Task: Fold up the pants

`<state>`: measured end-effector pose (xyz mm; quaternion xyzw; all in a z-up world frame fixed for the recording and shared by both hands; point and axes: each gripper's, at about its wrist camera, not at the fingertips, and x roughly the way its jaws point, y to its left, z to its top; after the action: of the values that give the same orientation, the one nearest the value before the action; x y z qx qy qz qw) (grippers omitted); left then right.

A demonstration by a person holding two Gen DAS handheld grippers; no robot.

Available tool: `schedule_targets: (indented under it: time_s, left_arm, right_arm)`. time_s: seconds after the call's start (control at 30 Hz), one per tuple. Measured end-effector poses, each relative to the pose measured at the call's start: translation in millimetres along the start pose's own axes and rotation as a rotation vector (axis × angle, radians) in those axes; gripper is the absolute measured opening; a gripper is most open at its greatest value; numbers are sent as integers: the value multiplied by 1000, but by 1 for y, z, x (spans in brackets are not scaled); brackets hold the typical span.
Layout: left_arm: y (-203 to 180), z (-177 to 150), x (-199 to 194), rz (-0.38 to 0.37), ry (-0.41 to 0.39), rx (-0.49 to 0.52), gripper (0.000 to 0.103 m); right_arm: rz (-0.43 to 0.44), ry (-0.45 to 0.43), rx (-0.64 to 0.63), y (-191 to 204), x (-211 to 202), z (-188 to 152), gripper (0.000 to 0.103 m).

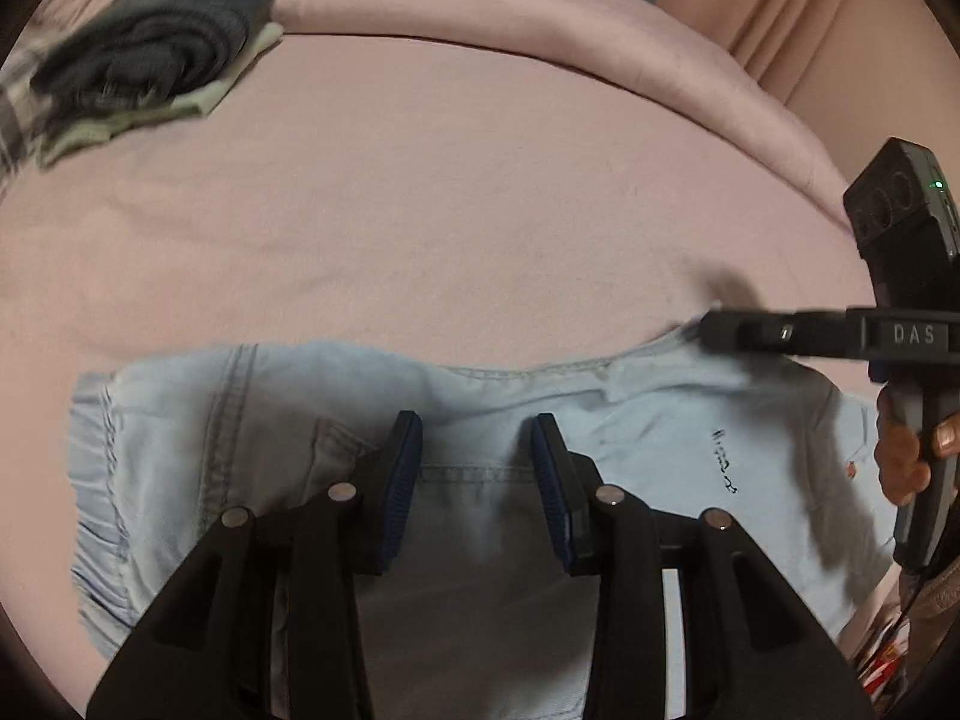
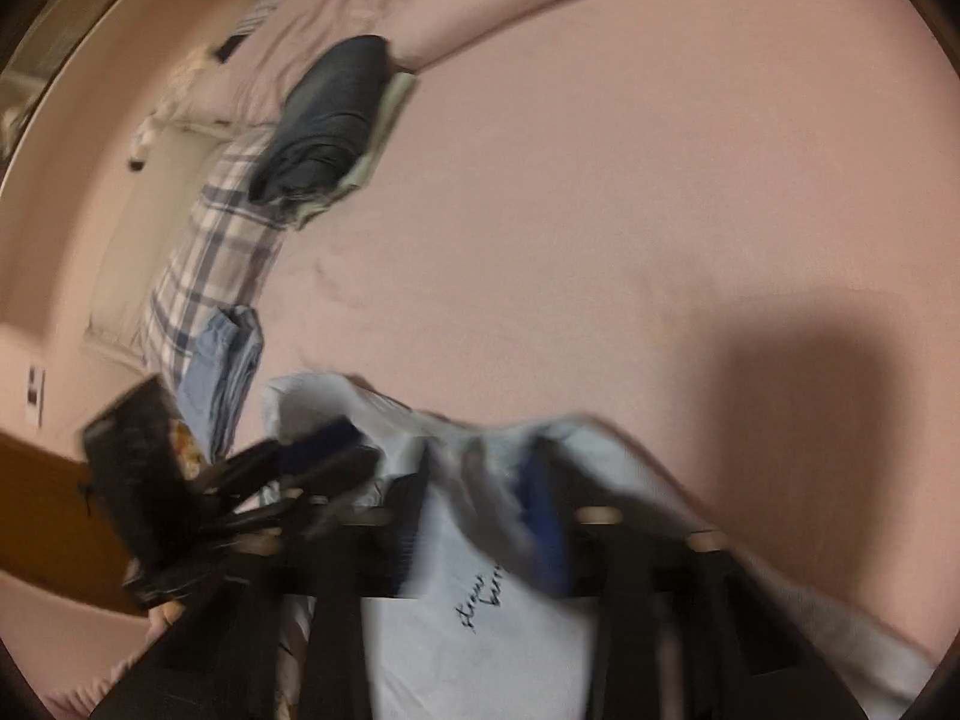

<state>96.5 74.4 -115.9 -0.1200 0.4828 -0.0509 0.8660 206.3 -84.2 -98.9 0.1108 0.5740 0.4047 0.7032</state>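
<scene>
One pair of pants (image 1: 492, 516): pale blue denim, folded over, with stitched seams, a gathered elastic waistband at the end left of the left tongs (image 1: 477, 480), and a small line of dark script on the half toward the right tongs (image 1: 714, 327). We find it flat on the pink bed (image 1: 420, 228), directly beneath and ahead of the left tongs, its long axis running across from one pair of tongs to the other. Two pairs of tongs: the left stands parted above the cloth with nothing pinched between its blue pads (image 1: 402, 480); the right, seen from its own blurred view (image 2: 480, 498), appears clenched on a raised fold of the denim at the far edge. Well beyond the left tongs, we count one stack of folded clothes (image 1: 156, 54), dark grey on pale green.
</scene>
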Motion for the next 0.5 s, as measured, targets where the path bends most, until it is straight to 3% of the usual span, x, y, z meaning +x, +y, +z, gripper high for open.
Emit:
schedule_targets:
  time_s: [0.1, 0.27, 0.4, 0.5]
  left_arm:
    - [2, 0, 1, 8, -2, 5, 34]
    - [-4, 2, 3, 45, 8, 32, 34]
    - [-8, 6, -5, 53, 8, 23, 36]
    - [-20, 3, -17, 50, -26, 60, 44]
  right_arm:
    - [11, -36, -43, 2, -8, 6, 11]
    - [-126, -19, -34, -10, 17, 9, 11]
    - [-193, -142, -25, -3, -5, 6, 12]
    - [-269, -224, -88, 10, -34, -4, 12]
